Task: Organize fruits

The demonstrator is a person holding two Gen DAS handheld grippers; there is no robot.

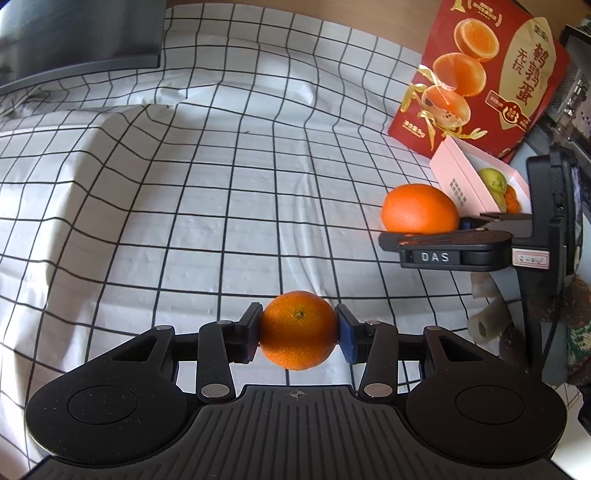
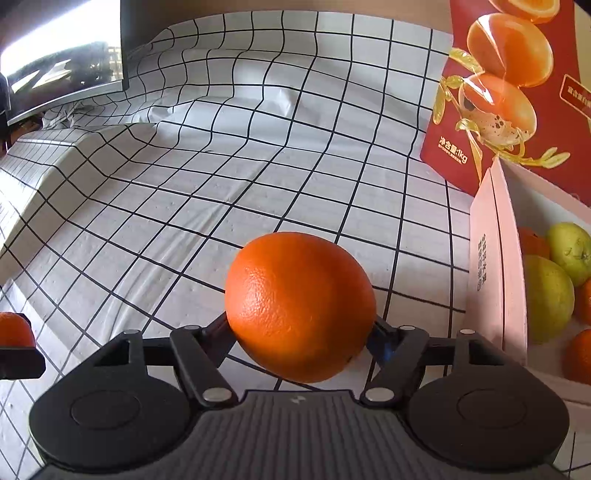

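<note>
My left gripper (image 1: pixel 297 334) is shut on a small mandarin (image 1: pixel 295 321), pressed between both pads above the checked cloth (image 1: pixel 221 184). To its right, a large orange (image 1: pixel 419 208) sits between the jaws of my right gripper (image 1: pixel 424 227). In the right wrist view the large orange (image 2: pixel 299 302) fills the gap of the right gripper (image 2: pixel 300 328) and hides its fingertips, which press on its sides. A pink box (image 2: pixel 495 258) stands just to the right, holding green citrus fruits (image 2: pixel 569 251) and small mandarins (image 2: pixel 580 354).
A red egg carton (image 1: pixel 480 74) stands upright behind the pink box (image 1: pixel 461 173). A dark monitor (image 1: pixel 74 33) is at the back left. The cloth rises over a step on the left. A person's sleeve (image 1: pixel 576 332) shows at the right edge.
</note>
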